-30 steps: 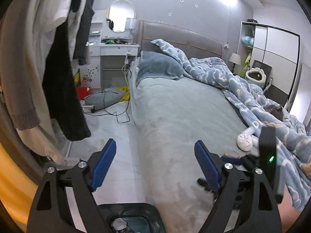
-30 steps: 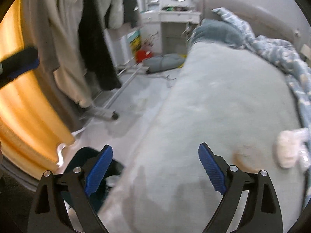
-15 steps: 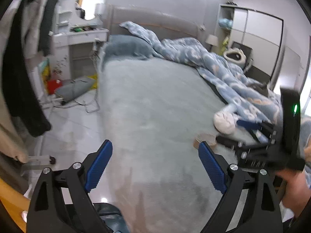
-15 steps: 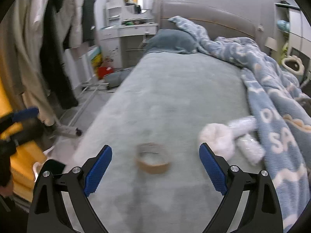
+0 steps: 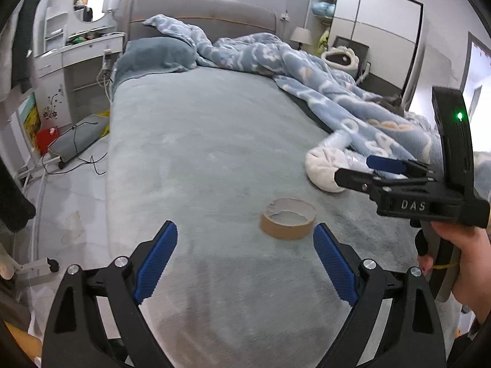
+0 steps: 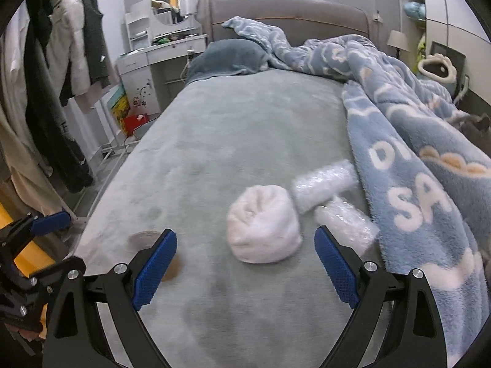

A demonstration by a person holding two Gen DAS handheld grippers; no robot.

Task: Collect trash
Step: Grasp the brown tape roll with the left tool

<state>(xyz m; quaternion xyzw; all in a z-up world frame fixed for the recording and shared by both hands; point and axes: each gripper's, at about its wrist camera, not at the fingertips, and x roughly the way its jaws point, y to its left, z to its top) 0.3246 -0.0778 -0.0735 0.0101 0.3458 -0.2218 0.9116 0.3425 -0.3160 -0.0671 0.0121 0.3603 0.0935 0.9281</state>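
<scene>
left gripper with blue ribbed pads spread wide, nothing between them, over the grey-green plush bed cover. brown cardboard tape ring lies flat on the cover just ahead of the left gripper's right pad, not touched. right gripper also wide open and empty; in the right wrist view the ring is half hidden behind its left pad. white rolled cloth bundle sits on the cover just ahead between the right gripper's pads, apart from them. two clear bubble-wrap rolls lie just beyond it, touching the rumpled blue-and-white fleece blanket. further back: grey-blue pillow, grey padded headboard, white dresser with round mirror.
</scene>
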